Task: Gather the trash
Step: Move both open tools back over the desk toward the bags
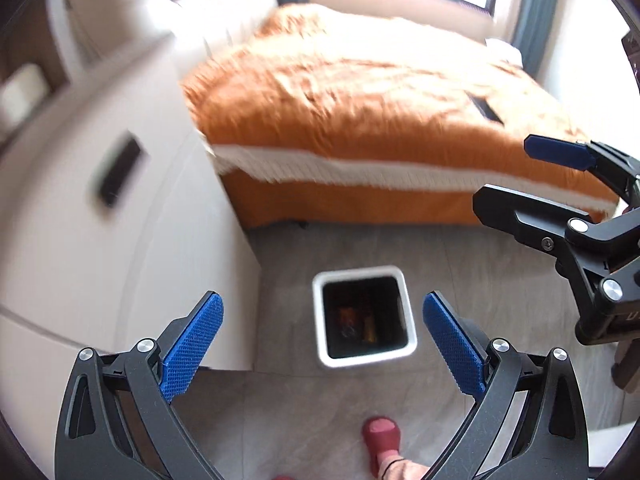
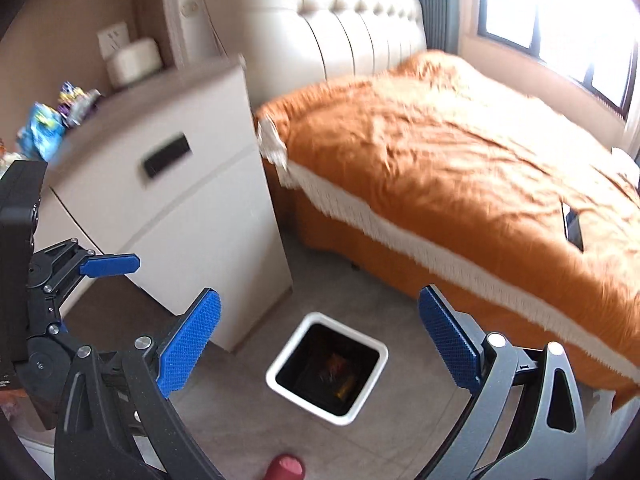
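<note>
Below both grippers, a white square trash bin (image 1: 365,317) stands on the grey tiled floor (image 1: 472,264), just beside the foot of a cream bedside cabinet (image 2: 168,208) and near the side of a bed covered with an orange bedspread (image 2: 460,152) edged in white fringe. Some orange and yellow rubbish lies at the bottom of the bin's dark inside, too blurred to name. The left gripper (image 1: 323,342) hangs above the bin with its blue-padded jaws spread wide and nothing between them. The right gripper (image 2: 319,342) is likewise wide apart and empty, the bin showing between its fingers. On the cabinet top, at the far left in the right wrist view, sit crumpled wrappers (image 2: 58,120), blue and purple, with a rounded white container (image 2: 134,60) behind them against the wall. A dark flat object (image 2: 573,226) lies on the bedspread toward the bed's foot. A red slipper (image 1: 382,438) on the person's foot shows at the bottom edge.
</note>
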